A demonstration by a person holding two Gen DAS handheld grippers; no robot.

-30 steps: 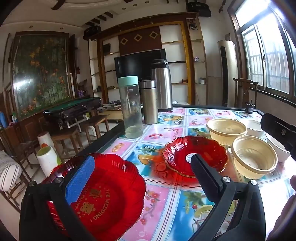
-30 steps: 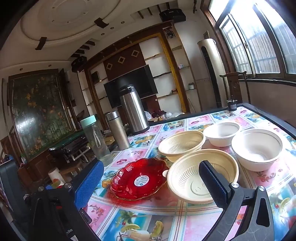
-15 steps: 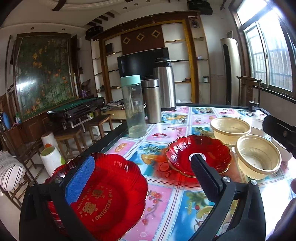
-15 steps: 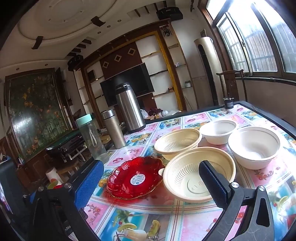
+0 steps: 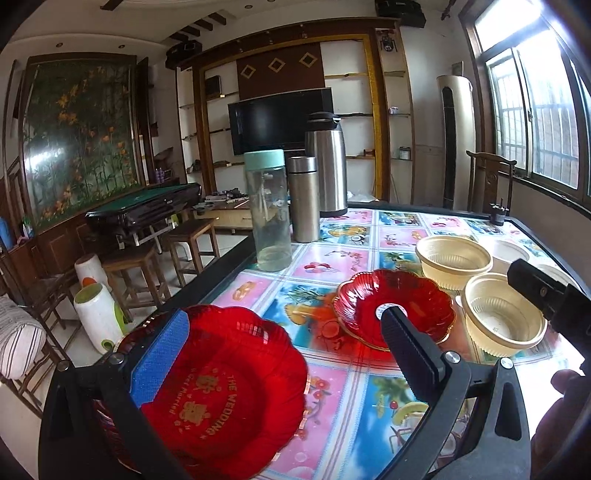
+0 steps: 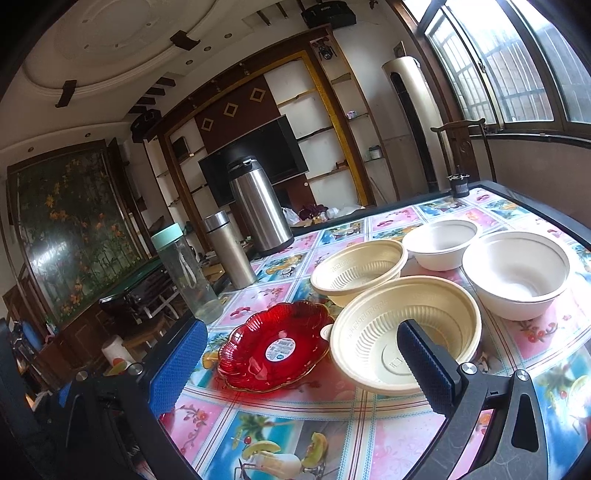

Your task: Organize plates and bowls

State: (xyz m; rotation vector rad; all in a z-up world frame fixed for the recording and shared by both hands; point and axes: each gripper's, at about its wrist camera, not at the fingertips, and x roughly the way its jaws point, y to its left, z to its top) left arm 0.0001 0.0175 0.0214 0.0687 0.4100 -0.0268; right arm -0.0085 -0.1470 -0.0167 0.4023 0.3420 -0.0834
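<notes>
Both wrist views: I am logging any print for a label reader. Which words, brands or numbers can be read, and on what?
"THE WEDDING": gold print on the near red plate, between the left gripper fingers.
"Get Married": a second gold line on that plate, read with less certainty.
"KRK": speaker near the ceiling, small, likely.
Sticker on the far red plate: too small to read.
Embossing in the near beige bowl: illegible.

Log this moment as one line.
left gripper: open, over large red scalloped plate | right gripper: open, empty | small red plate, beige ribbed bowls: on table
</notes>
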